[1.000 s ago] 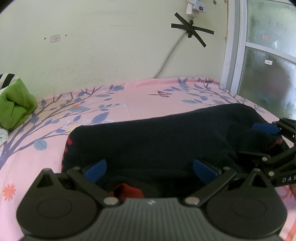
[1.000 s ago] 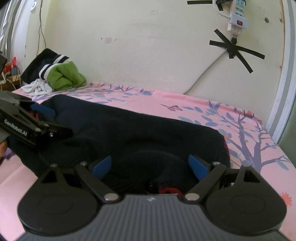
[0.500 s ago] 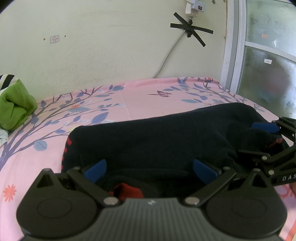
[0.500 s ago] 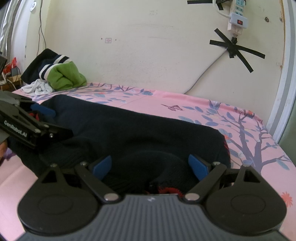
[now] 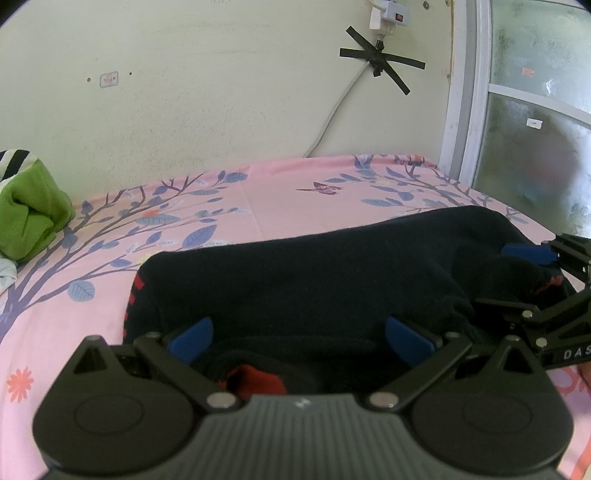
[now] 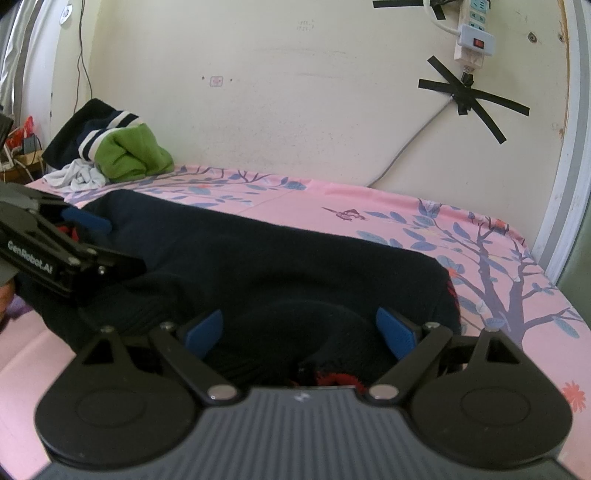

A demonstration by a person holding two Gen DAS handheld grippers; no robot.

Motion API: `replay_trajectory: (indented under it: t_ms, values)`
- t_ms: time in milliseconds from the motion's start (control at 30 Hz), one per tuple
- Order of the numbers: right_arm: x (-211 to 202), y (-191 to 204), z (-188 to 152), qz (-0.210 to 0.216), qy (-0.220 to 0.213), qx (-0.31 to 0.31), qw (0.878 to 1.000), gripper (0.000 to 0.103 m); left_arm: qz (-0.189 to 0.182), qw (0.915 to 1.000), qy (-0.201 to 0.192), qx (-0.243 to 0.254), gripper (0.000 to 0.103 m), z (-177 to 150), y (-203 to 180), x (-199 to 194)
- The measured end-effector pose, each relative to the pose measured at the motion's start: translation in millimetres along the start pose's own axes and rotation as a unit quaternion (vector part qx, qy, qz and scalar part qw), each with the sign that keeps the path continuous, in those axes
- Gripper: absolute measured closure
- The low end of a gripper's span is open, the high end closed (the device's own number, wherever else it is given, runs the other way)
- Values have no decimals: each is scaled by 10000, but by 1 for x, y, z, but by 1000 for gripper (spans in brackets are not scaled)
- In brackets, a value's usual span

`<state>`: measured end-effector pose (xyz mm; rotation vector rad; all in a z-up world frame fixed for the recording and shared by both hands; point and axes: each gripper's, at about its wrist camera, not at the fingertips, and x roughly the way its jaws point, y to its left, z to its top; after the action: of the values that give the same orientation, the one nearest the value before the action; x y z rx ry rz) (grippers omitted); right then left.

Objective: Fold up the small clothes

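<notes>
A dark navy garment lies spread across a bed covered by a pink floral bedsheet, running from the left gripper's side to the right gripper's side. Red trim shows at its left edge in the left wrist view and at its right edge in the right wrist view; a red patch also shows at the near hem under each gripper. The garment type cannot be determined; the fabric is too dark to read folds or seams.

The left gripper stands spread wide, its 2 blue pads apart, with the garment's near edge between and below them. Whether the pads touch the cloth cannot be told. The right gripper is likewise spread wide over the opposite end of the near edge, with bunched fabric between its pads and no visible pinch.

Each gripper appears at the margin of the other's view, cut off by the frame edge and resting at the garment's end.

A pile of other clothes sits at the bed's far left corner against the wall: a green piece, a navy piece with white stripes, and a white piece. In the left wrist view only part of this pile is in frame.

A power strip hangs on the wall, its cable held by crossed black tape.
</notes>
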<state>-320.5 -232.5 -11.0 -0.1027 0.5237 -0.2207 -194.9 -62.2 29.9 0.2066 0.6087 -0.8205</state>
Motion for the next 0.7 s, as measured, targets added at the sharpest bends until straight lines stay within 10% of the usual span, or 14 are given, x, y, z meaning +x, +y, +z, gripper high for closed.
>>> replay_trajectory:
  t_ms: [700]
  values:
    - [25,-9,24,-15,364,431,9984,20,-125,9993,191,-304,0,21,19,28]
